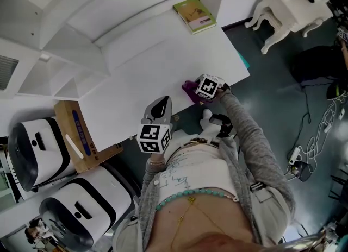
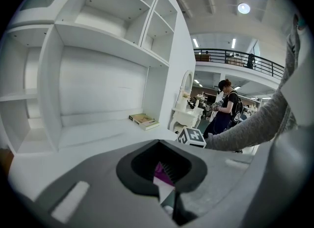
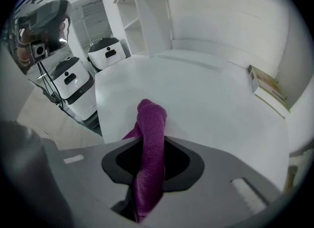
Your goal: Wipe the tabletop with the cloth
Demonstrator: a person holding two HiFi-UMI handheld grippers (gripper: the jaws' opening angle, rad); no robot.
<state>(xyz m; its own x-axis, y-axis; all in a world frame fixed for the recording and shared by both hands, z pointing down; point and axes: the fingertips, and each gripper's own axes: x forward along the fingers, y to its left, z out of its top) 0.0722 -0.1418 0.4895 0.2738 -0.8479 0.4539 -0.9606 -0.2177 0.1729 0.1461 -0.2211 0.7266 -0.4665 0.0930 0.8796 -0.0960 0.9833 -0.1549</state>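
A purple cloth (image 1: 189, 89) lies bunched at the near edge of the white tabletop (image 1: 163, 50). My right gripper (image 1: 194, 92) is shut on it. In the right gripper view the cloth (image 3: 152, 133) rises in a folded strip out of the jaws, its tip resting over the tabletop (image 3: 196, 99). My left gripper (image 1: 161, 104) hovers just off the table's near edge, left of the cloth, shut with nothing in it. In the left gripper view its jaws meet, and a sliver of the purple cloth (image 2: 161, 172) shows through the gap between them.
A green-covered book (image 1: 194, 16) lies at the table's far corner, against the white shelf unit (image 1: 65, 39). A cardboard box (image 1: 81, 137) and two white machines (image 1: 38, 150) stand left of me. A white ornate table (image 1: 288, 1) and cables (image 1: 315, 142) are on the right.
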